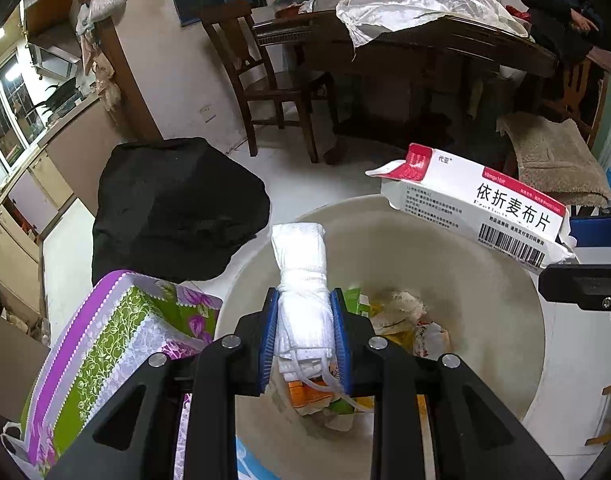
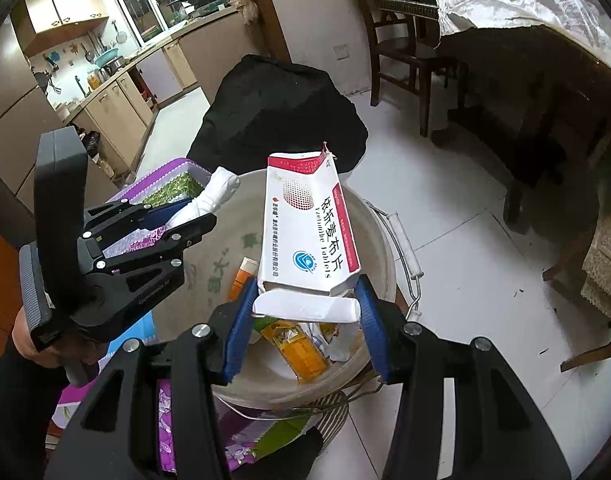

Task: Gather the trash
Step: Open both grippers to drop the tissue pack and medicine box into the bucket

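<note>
Both hands are over the bucket (image 2: 379,240) now, each with a piece of rubbish ready to go. The left gripper (image 1: 304,334) is clamped on a rolled white bundle (image 1: 301,264), its blue pads pressing in from either side. The right gripper (image 2: 305,320) is closed on a torn medicine box (image 2: 309,224), pinching it across its ragged open end.

Inside the bucket there is already a layer of wrappers (image 2: 301,346), orange and yellow packets among crumpled paper, so I'd say part of the collecting is done. Neither held piece is dropped yet; both hang above the opening, not touching the rubbish below. What's left, by my guess, is simply to let go.

The bundle runs lengthwise straight out along the left fingers, its free end pointing away toward the bucket's far rim. The box does the same on the right: long axis forward from the fingers, its far flap aimed at the black bag (image 2: 281,120) on the floor beyond.
</note>
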